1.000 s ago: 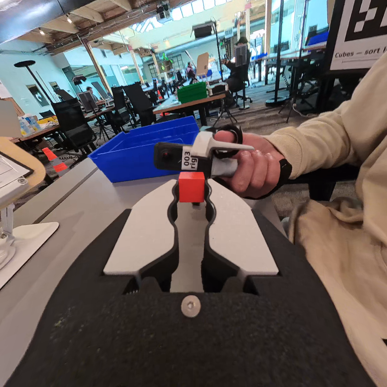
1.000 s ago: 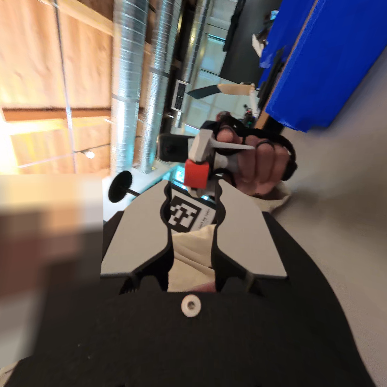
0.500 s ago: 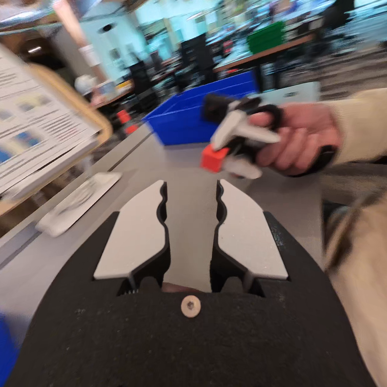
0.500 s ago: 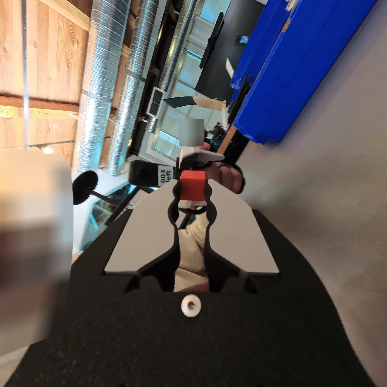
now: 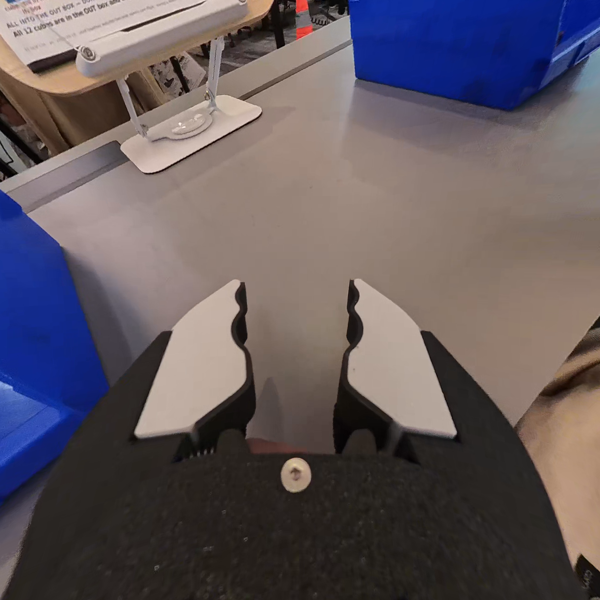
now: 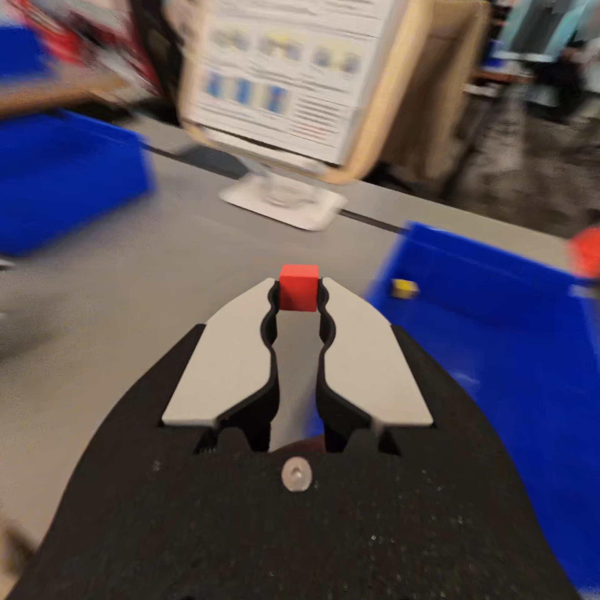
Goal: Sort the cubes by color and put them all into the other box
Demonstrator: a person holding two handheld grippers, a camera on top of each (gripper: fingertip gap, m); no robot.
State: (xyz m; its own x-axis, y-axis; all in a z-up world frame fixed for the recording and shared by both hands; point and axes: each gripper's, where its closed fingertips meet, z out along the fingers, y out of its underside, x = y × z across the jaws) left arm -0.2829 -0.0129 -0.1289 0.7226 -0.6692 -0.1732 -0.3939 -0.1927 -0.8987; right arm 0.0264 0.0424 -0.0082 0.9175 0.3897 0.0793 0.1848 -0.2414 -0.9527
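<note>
My right gripper [image 6: 298, 283] is shut on a red cube [image 6: 298, 287] held at its fingertips above the grey table [image 6: 162, 259]. A blue box [image 6: 487, 308] lies just to its right, with a yellow cube [image 6: 404, 289] inside and a blurred red shape [image 6: 586, 256] at its far side. Another blue box [image 6: 65, 181] stands at the left. My left gripper [image 5: 296, 285] is open and empty over the bare table [image 5: 324, 194]. In the left wrist view one blue box [image 5: 35, 341] is at the left edge and another [image 5: 454, 48] at the far right.
A white stand with a printed sheet on a wooden board sits at the table's far edge in the left wrist view [image 5: 191, 130] and in the right wrist view [image 6: 285, 201]. A beige sleeve [image 5: 568, 406] is at the right. The right wrist view is motion-blurred. The grippers' ends are close to 35 centimeters from one another.
The red cube passed from my left gripper to my right gripper. The left gripper opened and swung down toward the table. The right gripper turned level toward the right box.
</note>
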